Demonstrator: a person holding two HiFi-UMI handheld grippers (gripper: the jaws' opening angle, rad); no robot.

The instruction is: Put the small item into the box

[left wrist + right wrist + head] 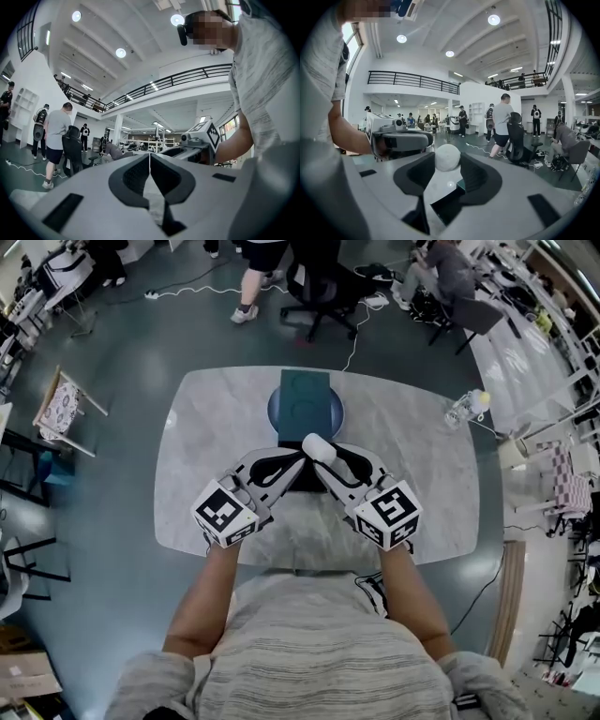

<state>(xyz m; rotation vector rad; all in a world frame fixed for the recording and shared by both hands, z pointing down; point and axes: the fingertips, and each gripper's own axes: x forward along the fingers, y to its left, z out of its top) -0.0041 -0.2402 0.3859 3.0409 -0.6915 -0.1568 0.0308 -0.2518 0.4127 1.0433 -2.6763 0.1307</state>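
Right gripper [447, 159] is clamped on the white egg-shaped item [447, 157], pinched at the jaw tips. It's held that far out probably so it can drop clear without the jaws entering the box. The item [319, 447] hangs just above the far edge of the dark open box [302, 482], not in it yet.

Left gripper [149, 161] has its jaws pressed together with nothing between them. Its tips sit just left of the item over the box, likely only standing by or steadying.

The box's inside [449, 202] looks dark. No contents can be made out, and the grippers cover most of it in the head view.

Beyond the box a teal lid-like panel [305, 393] lies on a blue round plate [274, 409], parked out of the way. A plastic bottle [466, 409] lies well right of the box.

Next call: lower a bit, then release.
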